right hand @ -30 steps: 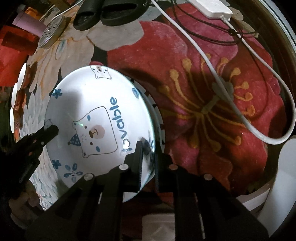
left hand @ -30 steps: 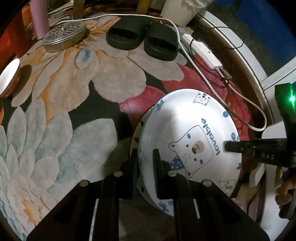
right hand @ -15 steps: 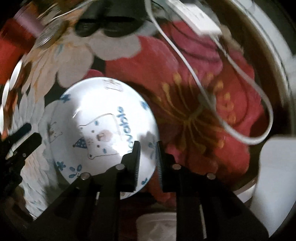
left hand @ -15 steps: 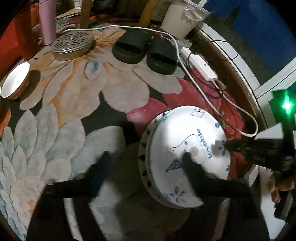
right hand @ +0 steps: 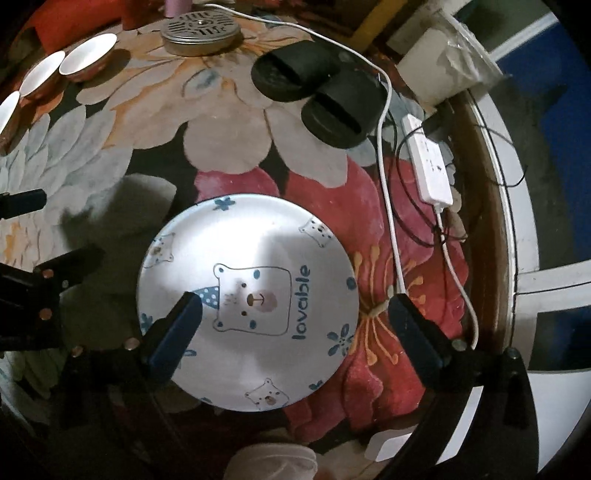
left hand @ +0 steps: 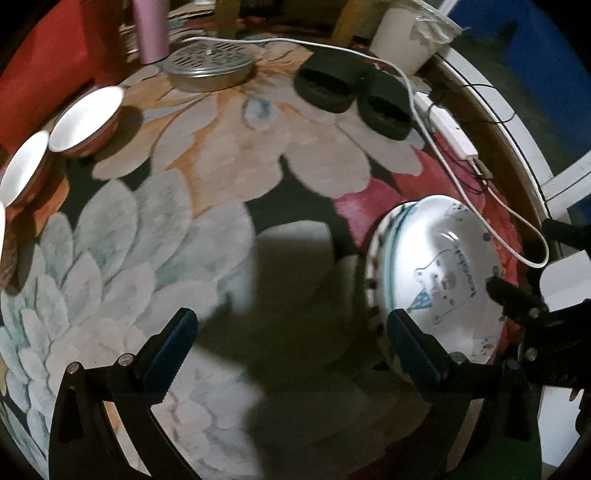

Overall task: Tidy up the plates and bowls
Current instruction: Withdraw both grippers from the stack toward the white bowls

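Note:
A white bear plate (right hand: 255,258) marked "lovable" lies on the floral rug, on top of another plate whose patterned rim (left hand: 373,266) shows in the left wrist view, where the bear plate (left hand: 443,273) is at the right. My left gripper (left hand: 291,343) is open and empty, above the rug to the left of the stack. My right gripper (right hand: 295,325) is open and empty, above the plate. Several red bowls with white insides (left hand: 86,120) stand at the far left, and show in the right wrist view (right hand: 86,55).
Black slippers (right hand: 317,92), a round metal grate tin (right hand: 201,31), a pink tumbler (left hand: 151,29), a white power strip (right hand: 428,162) with cables, and a white bucket (left hand: 410,33) lie along the rug's far and right edges.
Both grippers let go of the bear plate and opened wide. Both pulled up and back; the left one swung to the left. The plate now rests on the stack.

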Demonstrator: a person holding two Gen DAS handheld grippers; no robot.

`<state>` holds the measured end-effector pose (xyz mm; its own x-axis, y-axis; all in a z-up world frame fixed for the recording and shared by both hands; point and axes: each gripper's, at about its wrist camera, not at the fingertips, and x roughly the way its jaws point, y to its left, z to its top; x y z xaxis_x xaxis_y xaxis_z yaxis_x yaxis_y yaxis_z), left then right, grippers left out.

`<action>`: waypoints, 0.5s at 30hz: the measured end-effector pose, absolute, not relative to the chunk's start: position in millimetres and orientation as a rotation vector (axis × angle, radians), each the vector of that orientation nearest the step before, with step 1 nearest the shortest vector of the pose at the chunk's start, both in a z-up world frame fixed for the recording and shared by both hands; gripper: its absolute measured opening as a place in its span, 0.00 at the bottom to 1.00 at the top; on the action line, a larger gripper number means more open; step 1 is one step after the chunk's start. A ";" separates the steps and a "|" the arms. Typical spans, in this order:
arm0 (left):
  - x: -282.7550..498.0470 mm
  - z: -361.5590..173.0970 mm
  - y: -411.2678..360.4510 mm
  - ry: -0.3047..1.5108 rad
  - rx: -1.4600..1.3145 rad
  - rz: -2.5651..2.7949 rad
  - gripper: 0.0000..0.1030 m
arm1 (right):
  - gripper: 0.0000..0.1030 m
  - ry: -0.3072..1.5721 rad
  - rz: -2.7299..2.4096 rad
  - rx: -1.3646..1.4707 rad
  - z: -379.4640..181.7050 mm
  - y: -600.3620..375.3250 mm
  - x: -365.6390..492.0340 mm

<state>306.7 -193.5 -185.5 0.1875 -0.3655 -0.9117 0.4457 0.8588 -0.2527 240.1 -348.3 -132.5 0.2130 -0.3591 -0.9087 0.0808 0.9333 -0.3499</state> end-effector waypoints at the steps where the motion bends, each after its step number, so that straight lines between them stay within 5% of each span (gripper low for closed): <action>1: 306.9 -186.0 -188.9 1.262 0.073 -0.565 0.99 | 0.99 1.324 -0.308 -0.252 -131.6 -343.6 242.4; 15: 308.3 -182.8 -147.6 1.260 0.054 -0.511 0.99 | 1.00 1.318 -0.282 -0.284 -131.2 -311.7 254.8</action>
<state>308.3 -147.6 -182.8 0.2096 -0.3381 -0.9175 0.3960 0.8873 -0.2365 254.8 -311.7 -131.2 0.2262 -0.3602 -0.9050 0.0415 0.9318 -0.3605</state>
